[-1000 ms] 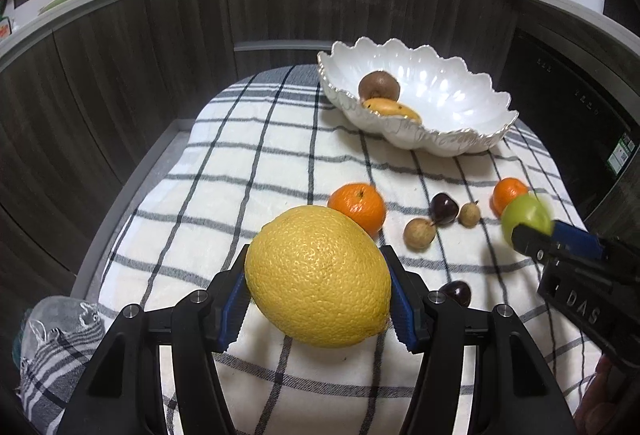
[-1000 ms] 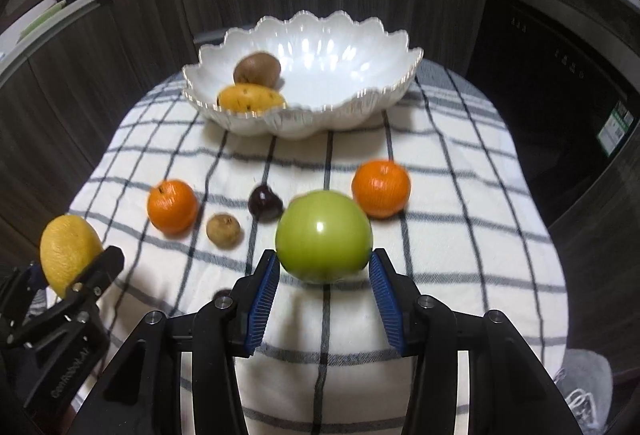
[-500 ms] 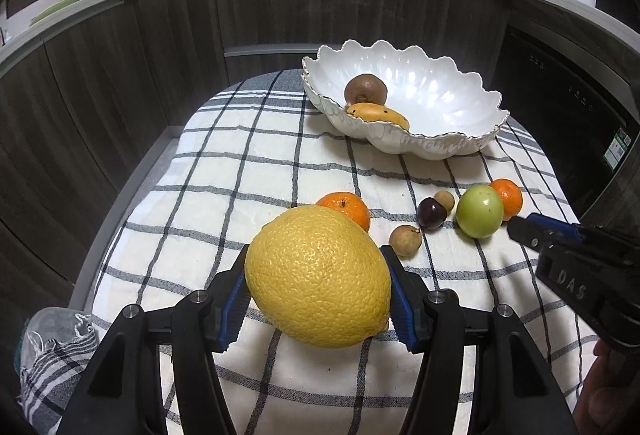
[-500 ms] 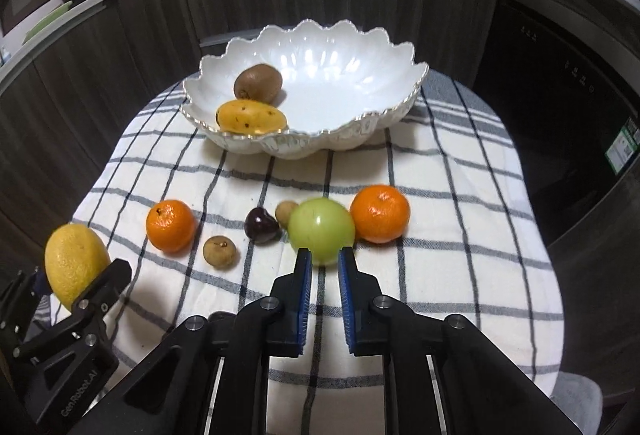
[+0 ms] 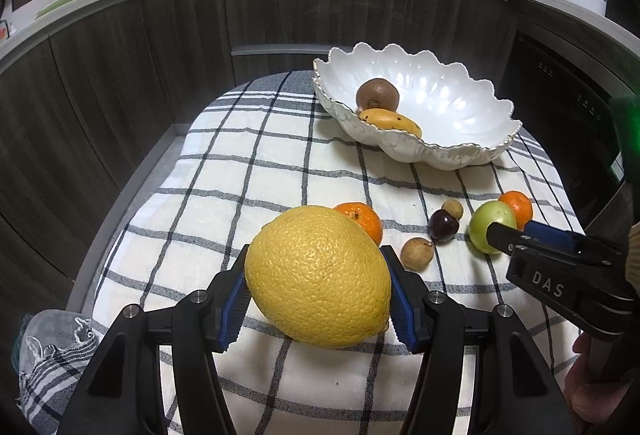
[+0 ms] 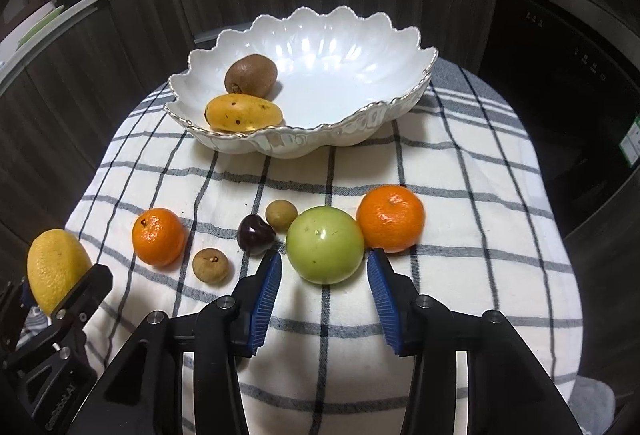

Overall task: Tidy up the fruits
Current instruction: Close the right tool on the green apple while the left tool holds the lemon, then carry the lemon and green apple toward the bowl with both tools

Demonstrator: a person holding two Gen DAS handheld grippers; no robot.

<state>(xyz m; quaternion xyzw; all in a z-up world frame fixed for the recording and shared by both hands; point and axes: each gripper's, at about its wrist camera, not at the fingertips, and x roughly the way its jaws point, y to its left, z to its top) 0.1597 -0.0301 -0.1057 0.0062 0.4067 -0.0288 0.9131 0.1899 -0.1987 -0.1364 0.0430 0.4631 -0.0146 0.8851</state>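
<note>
Left tool pinching lemon. Right tool jaws opening, green apple between pads, untouched, resting on checked cloth.

your left gripper and right gripper are black, with ribbed blue pads, silver screws and white lettering on their sides.

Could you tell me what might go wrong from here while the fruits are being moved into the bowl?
1. The right gripper, jaws opening, flanks the round green fruit without pressing it; a shallow closing could squirt it into the orange tangerine touching it.
2. The dark cherry lies by the left pad and could be knocked.
3. The large yellow lemon in the left gripper may slip.
</note>
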